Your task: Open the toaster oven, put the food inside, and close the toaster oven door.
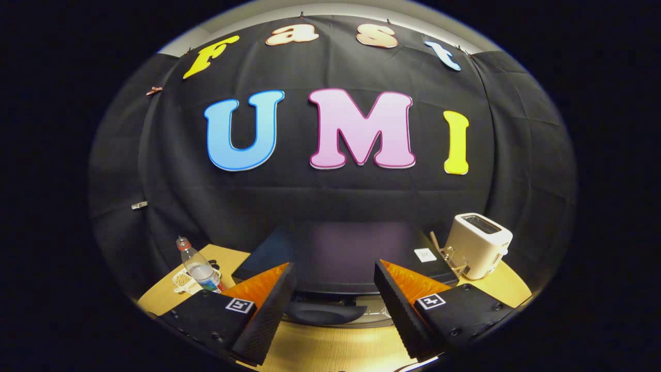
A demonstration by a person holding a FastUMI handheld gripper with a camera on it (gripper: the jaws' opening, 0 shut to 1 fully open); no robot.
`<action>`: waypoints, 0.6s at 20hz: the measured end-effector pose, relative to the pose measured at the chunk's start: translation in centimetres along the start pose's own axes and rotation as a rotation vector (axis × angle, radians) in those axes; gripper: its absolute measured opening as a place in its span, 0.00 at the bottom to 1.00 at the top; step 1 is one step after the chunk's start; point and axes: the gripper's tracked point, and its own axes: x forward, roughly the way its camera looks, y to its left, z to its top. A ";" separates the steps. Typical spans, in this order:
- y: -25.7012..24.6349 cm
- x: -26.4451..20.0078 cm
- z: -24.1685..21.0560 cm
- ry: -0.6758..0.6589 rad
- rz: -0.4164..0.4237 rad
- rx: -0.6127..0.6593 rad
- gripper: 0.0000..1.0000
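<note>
Gripper view shows my fingers (334, 294) spread wide apart with nothing between them, hovering above the wooden surface (330, 349). Just ahead of them sits the toaster oven (338, 256), a dark, boxy appliance with a smooth flat top; its curved handle (324, 312) lies between my fingertips, and the door looks closed, so I judge nothing is done yet: opening, loading and closing all remain. I cannot make out the food. A clear plastic bottle (199, 266) stands near the left edge, a glossy white pop-up toaster (477, 245) near the right edge.
</note>
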 end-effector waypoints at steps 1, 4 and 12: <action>-0.1 0.5 -1.2 0.025 -0.010 0.000 0.98; -0.4 1.5 -4.2 0.085 -0.037 -0.003 0.98; -0.5 0.4 -5.3 0.108 -0.062 0.011 0.98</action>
